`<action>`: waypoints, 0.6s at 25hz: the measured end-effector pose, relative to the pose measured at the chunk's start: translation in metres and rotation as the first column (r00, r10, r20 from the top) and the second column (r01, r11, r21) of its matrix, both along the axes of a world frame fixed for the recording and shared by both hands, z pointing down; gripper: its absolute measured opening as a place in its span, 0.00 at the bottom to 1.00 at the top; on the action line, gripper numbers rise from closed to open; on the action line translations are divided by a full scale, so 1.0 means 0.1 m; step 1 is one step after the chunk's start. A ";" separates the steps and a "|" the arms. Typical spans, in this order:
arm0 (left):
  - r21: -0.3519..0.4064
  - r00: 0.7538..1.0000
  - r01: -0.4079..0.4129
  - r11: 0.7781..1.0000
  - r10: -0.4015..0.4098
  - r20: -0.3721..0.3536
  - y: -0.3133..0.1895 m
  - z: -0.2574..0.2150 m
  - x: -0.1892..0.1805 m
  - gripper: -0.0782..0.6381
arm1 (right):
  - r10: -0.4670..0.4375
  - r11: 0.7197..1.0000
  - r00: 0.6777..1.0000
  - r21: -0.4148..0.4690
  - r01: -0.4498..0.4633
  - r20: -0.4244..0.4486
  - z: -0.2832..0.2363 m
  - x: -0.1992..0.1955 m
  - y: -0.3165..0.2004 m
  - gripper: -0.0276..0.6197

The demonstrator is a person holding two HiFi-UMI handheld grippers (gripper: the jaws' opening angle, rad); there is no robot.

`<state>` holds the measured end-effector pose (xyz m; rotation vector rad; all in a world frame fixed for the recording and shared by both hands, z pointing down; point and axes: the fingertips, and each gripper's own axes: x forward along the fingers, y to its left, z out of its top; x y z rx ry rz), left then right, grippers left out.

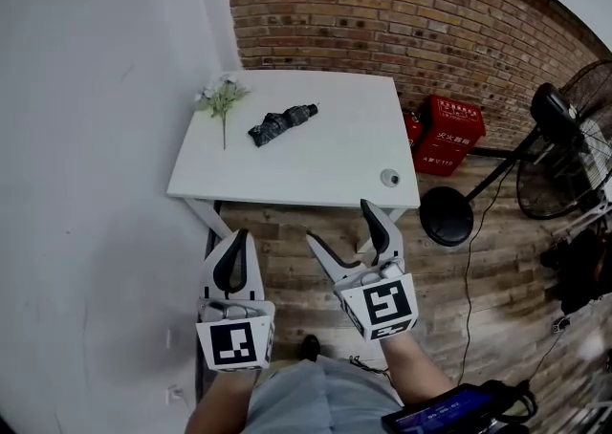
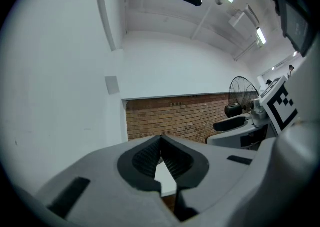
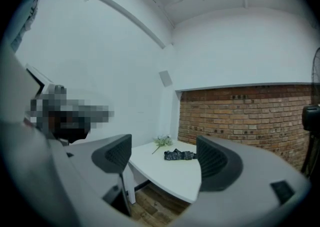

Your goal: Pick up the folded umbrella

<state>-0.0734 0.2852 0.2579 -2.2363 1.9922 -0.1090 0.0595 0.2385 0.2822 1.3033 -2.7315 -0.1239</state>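
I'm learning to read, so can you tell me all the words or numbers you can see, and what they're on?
Red box: white Chinese characters on its front, too small to read surely.
Dark device screen, bottom right of the head view: light marks, too blurred to read.
Marker cubes: black-and-white square patterns, not words.
Nothing else shows any writing.

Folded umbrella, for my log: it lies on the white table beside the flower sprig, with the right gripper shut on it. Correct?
No. The folded umbrella lies on the white table beside the flower sprig, but the right gripper is open and empty; the right gripper view shows it.
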 end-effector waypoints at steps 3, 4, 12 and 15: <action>0.014 1.000 -0.010 1.000 0.010 -0.001 -0.12 -0.04 -0.04 0.12 | 0.009 1.000 1.000 0.008 -0.009 -0.001 -0.03 -0.04 -0.09 0.67; 0.016 1.000 -0.014 1.000 0.014 -0.002 -0.16 -0.04 -0.05 0.12 | 0.014 1.000 1.000 0.009 -0.014 -0.003 -0.04 -0.04 -0.12 0.67; 0.005 0.999 -0.039 0.999 0.039 -0.006 -0.40 0.05 -0.02 0.12 | 0.046 0.999 0.999 0.001 -0.046 -0.006 0.00 0.00 -0.31 0.66; -0.005 0.999 -0.045 0.999 0.045 -0.004 -0.48 0.10 0.00 0.12 | 0.054 0.999 0.999 0.004 -0.053 -0.008 0.05 0.02 -0.41 0.66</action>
